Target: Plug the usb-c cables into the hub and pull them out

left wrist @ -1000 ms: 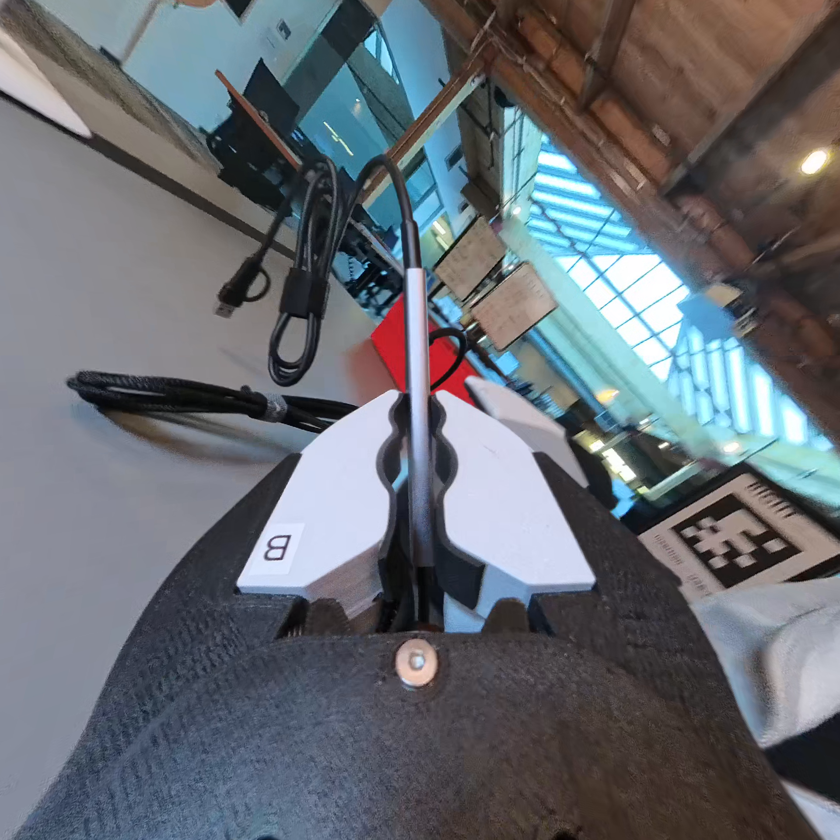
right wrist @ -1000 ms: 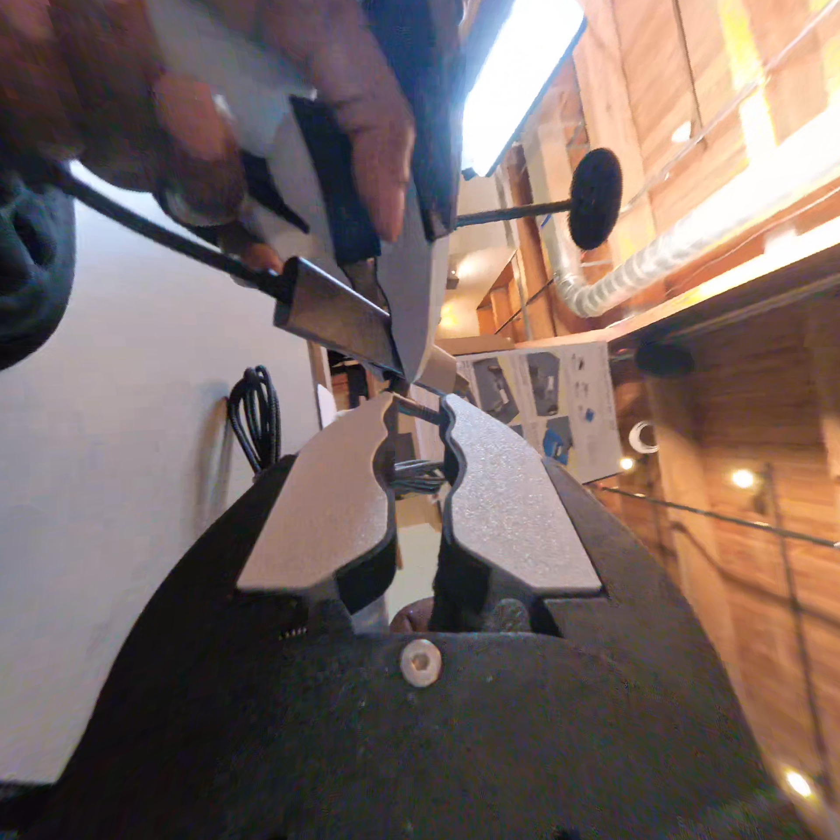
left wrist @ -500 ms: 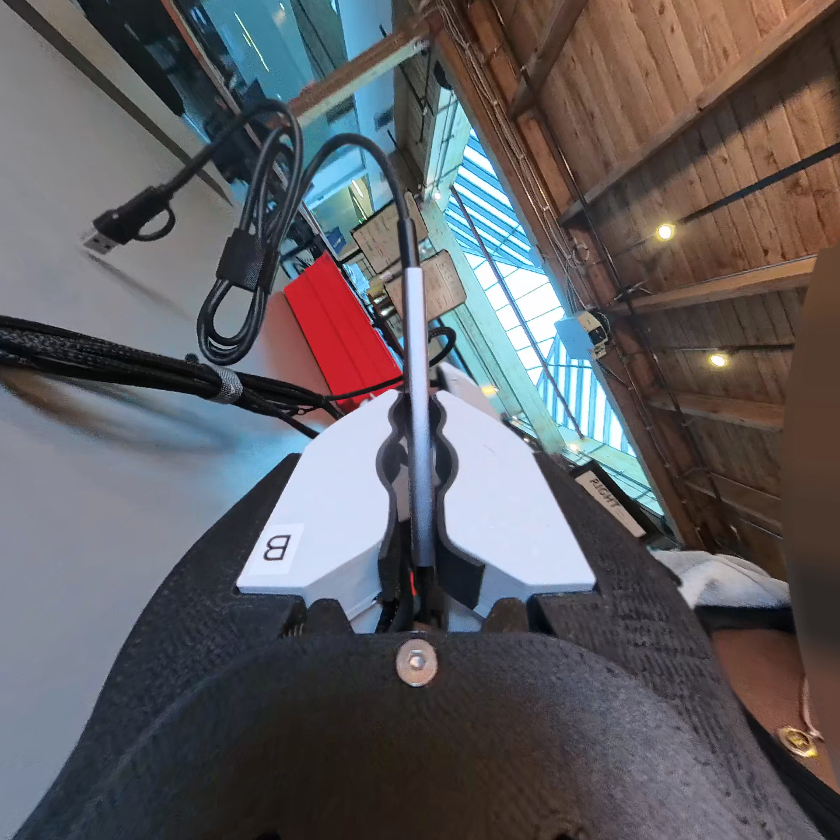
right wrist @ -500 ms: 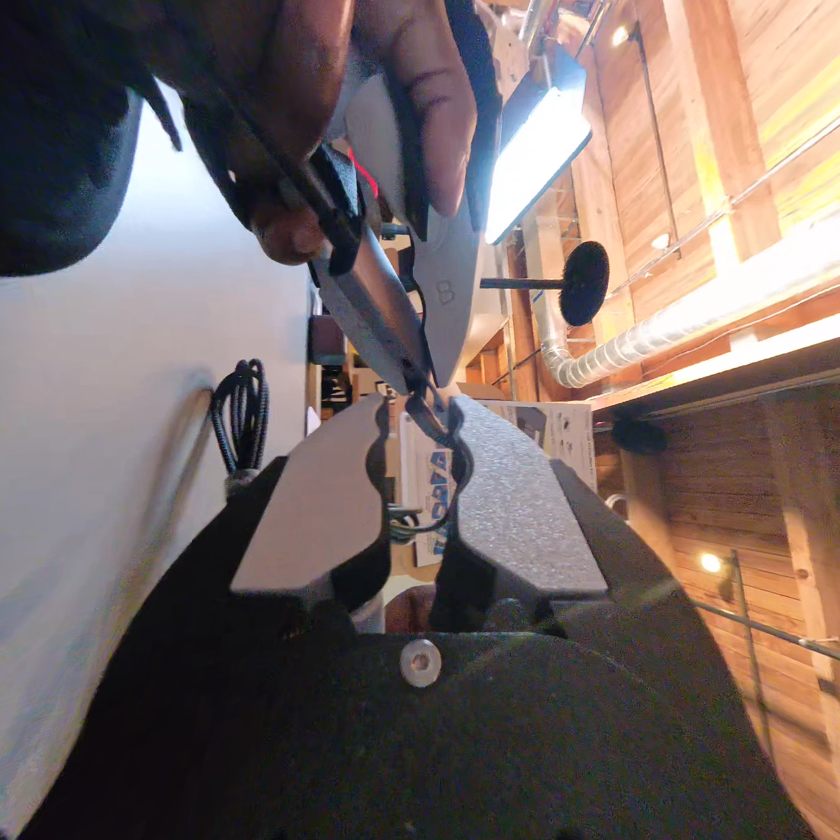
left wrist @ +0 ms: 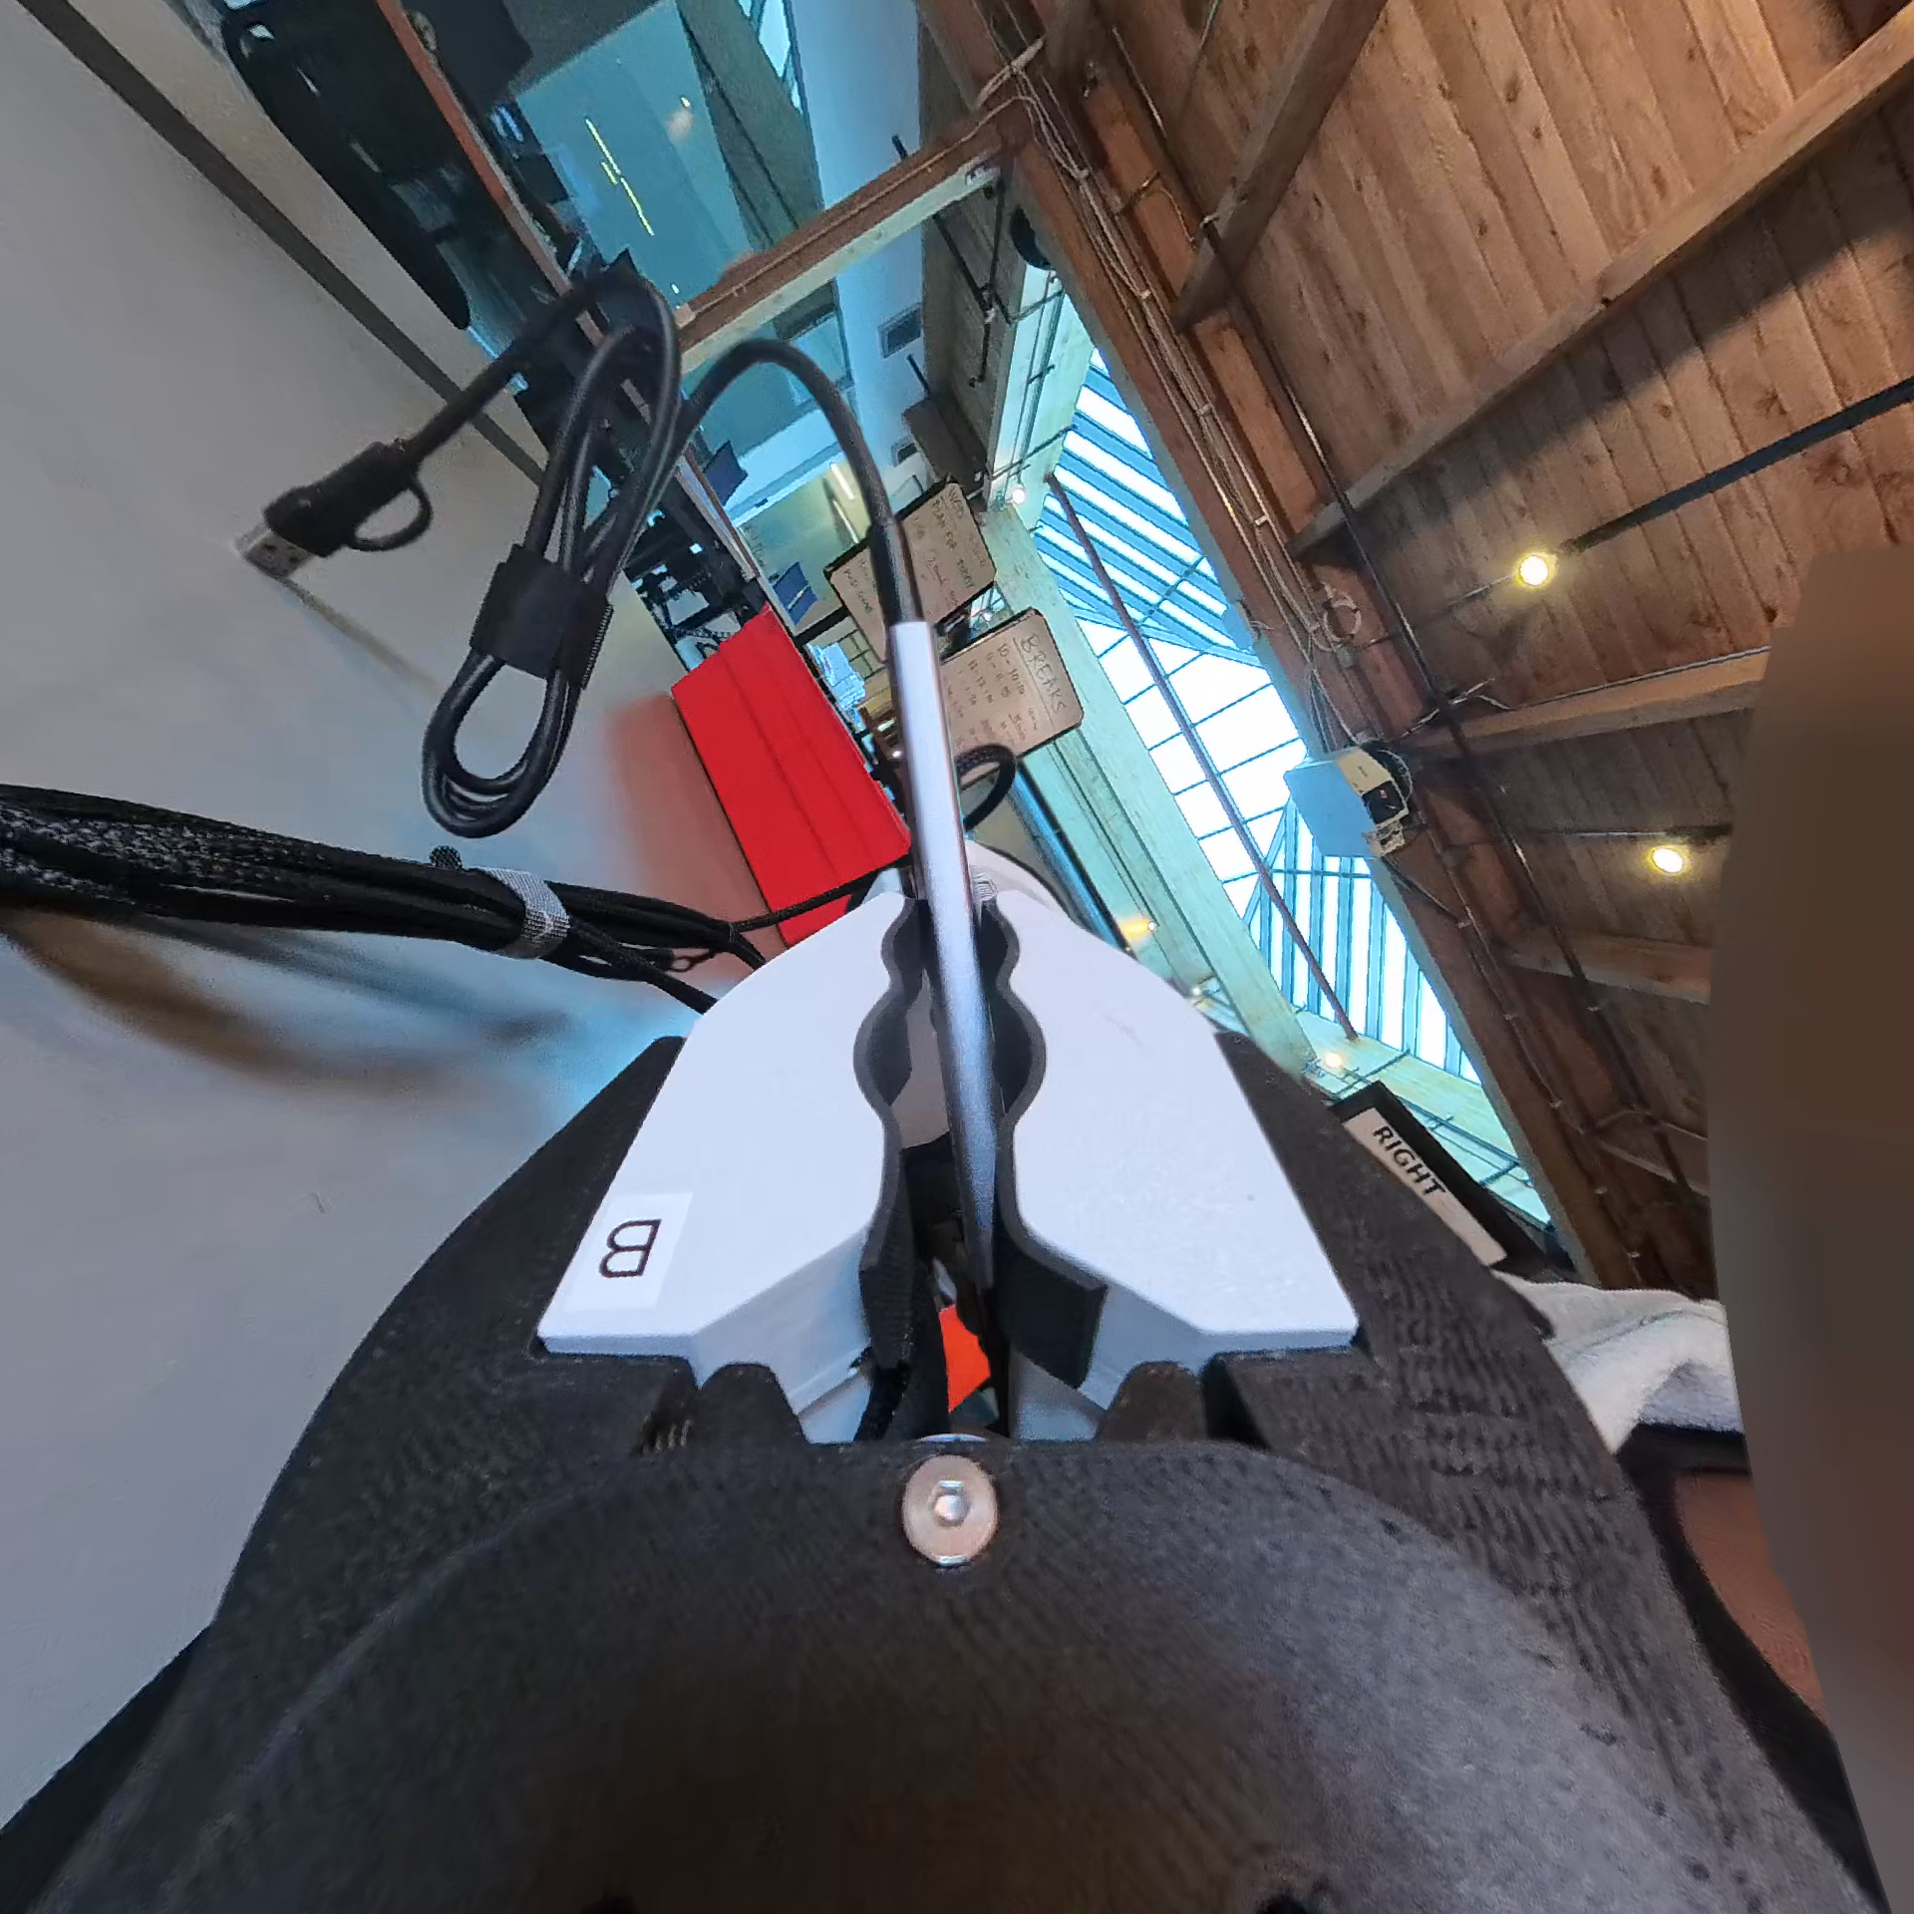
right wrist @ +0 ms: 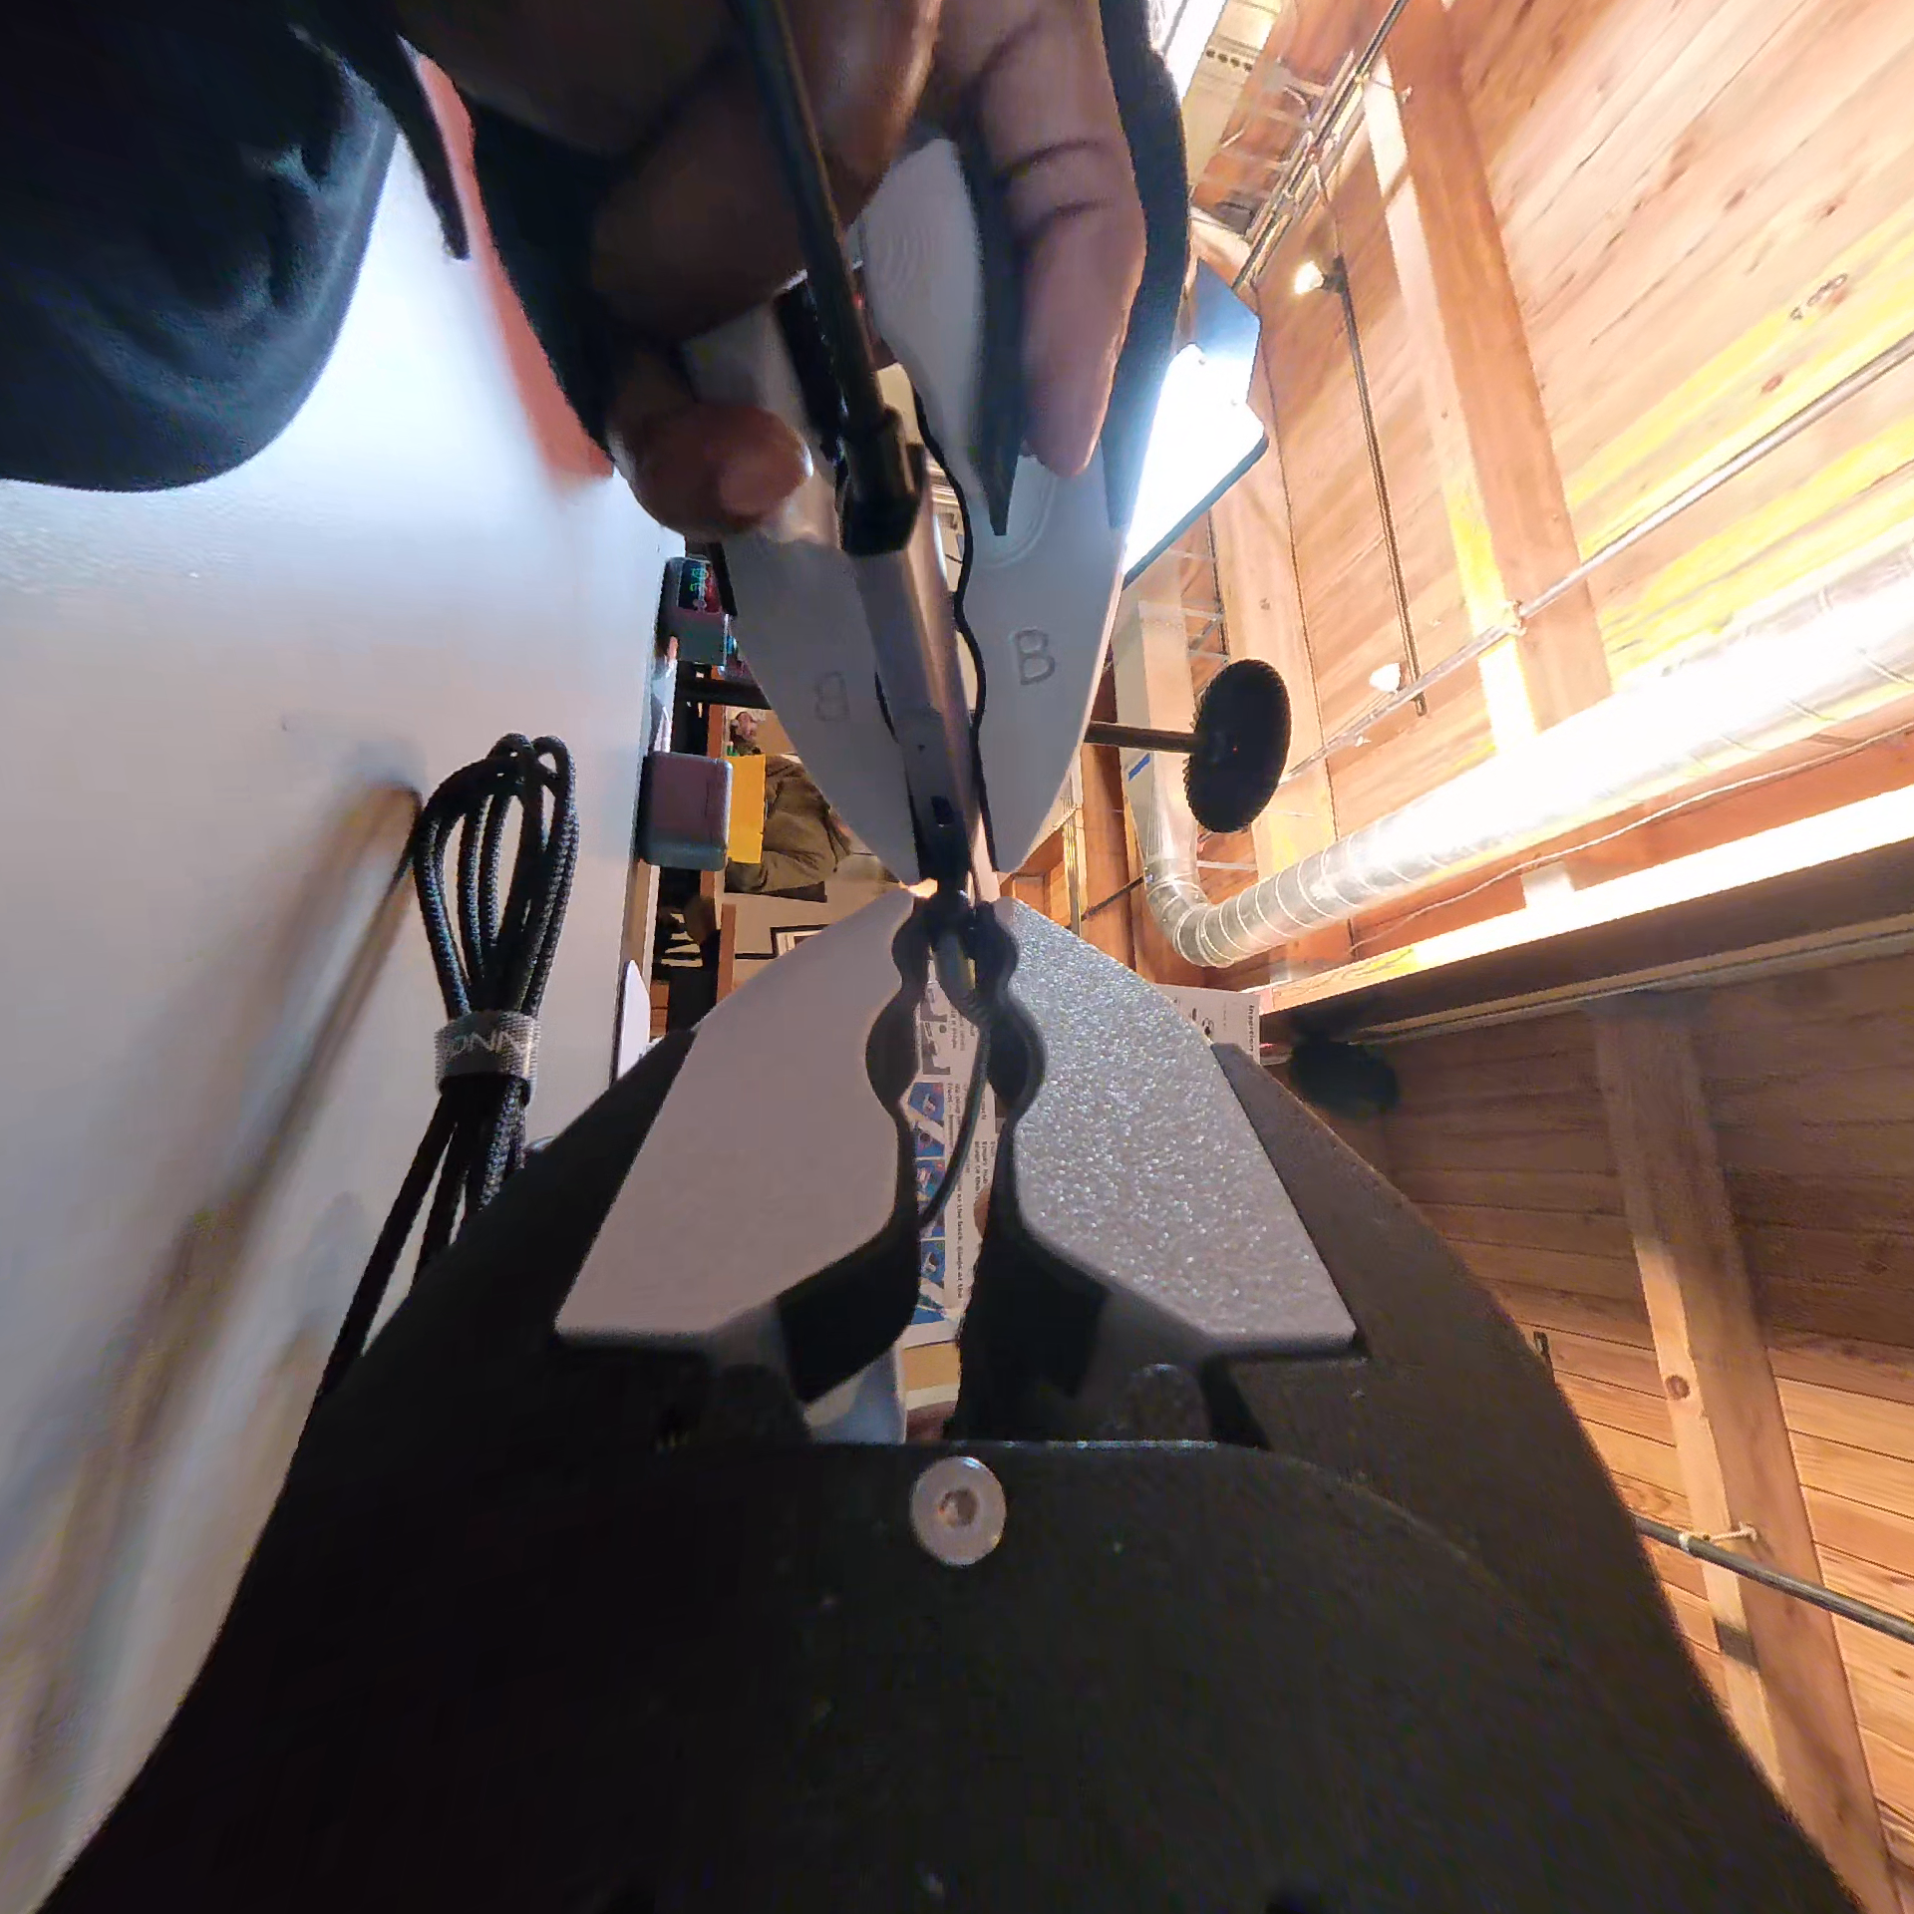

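One slim grey hub was in view, edge-on. Three cables showed: one smooth black bundle tied with a strap at far left, one braided black bundle lying to the near left, and one thin cable by the hub's end. There were two grippers, one red box, and two hanging whiteboards.
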